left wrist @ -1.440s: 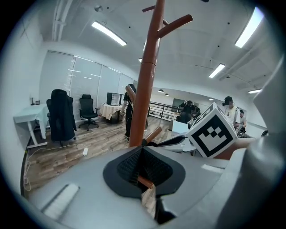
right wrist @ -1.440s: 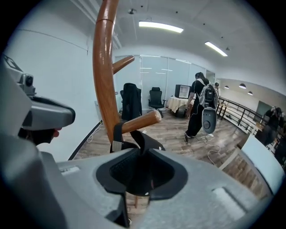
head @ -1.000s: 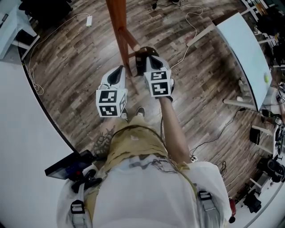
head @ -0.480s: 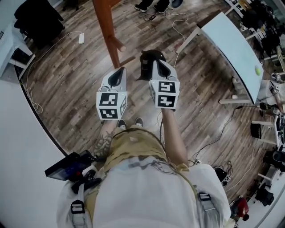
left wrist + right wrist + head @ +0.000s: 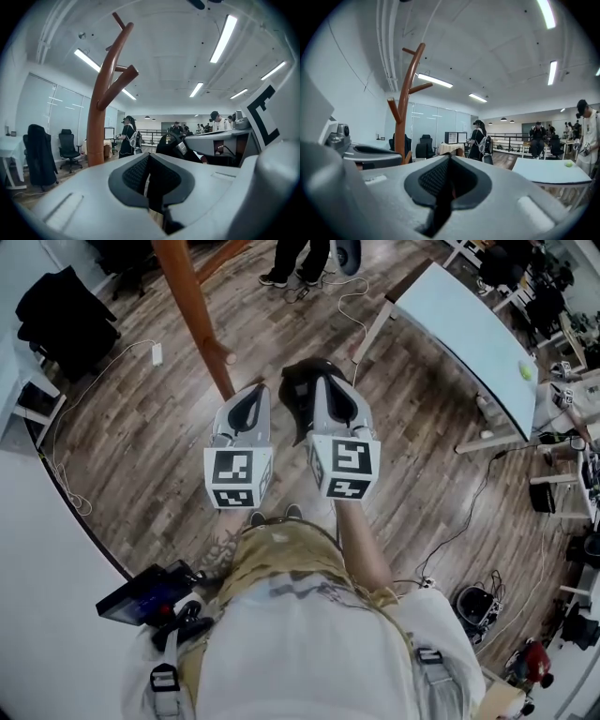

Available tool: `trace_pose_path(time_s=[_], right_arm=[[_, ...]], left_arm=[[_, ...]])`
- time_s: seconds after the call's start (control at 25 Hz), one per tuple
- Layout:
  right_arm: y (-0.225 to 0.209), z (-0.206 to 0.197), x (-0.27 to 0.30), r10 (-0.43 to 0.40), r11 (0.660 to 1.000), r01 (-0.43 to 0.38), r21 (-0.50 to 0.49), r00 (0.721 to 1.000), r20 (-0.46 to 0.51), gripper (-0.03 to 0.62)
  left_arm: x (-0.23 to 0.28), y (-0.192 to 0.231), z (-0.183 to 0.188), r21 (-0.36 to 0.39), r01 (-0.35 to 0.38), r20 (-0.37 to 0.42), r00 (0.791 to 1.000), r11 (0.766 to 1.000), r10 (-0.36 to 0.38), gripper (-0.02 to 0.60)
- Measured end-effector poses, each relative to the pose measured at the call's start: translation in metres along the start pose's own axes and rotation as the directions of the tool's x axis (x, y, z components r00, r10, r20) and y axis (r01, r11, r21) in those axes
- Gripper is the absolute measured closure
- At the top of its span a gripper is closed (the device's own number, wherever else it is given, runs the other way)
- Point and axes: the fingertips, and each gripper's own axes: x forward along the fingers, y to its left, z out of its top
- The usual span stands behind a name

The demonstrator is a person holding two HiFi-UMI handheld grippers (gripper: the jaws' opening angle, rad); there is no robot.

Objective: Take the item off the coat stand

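The brown wooden coat stand (image 5: 192, 320) rises at the upper left of the head view; its bare forked pegs show in the left gripper view (image 5: 101, 108) and the right gripper view (image 5: 404, 103). My right gripper (image 5: 323, 381) is shut on a black item (image 5: 298, 395), cap-like, which hangs clear of the stand to its right. A dark strip of it runs down between the jaws (image 5: 449, 159). From the left gripper view the item (image 5: 174, 144) hangs beside the right gripper's body. My left gripper (image 5: 246, 395) is held alongside, its jaws (image 5: 149, 157) together with nothing in them.
A white table (image 5: 469, 324) stands at the right with a green ball (image 5: 525, 374) on it. A black chair with a jacket (image 5: 66, 315) is at the far left. Cables (image 5: 103, 310) trail over the wood floor. People stand beyond (image 5: 126, 138).
The stand has slid up and to the left in the head view. Both grippers have come nearer the camera, the right one carrying the black item away from the stand.
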Motion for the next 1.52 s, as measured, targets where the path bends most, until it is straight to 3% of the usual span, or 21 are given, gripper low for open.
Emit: trace_pose_path(time_s=[0.24, 0.84, 1.52], right_arm=[[0.001, 0.018, -0.011, -0.014, 1.000, 0.013, 0.017, 0.998, 0.063, 0.583], [0.014, 0.039, -0.012, -0.012, 1.000, 0.013, -0.011, 0.994, 0.111, 0.583], [0.008, 0.051, -0.018, 0.004, 1.000, -0.005, 0.002, 0.987, 0.158, 0.583]], left_arm=[[0.000, -0.011, 0.019, 0.025, 0.001, 0.060, 0.998, 1.000, -0.002, 0.583], [-0.001, -0.005, 0.031, 0.051, 0.016, 0.076, 0.997, 0.999, -0.020, 0.583], [0.000, -0.001, 0.031, 0.045, -0.032, 0.071, 0.997, 0.998, 0.029, 0.583]])
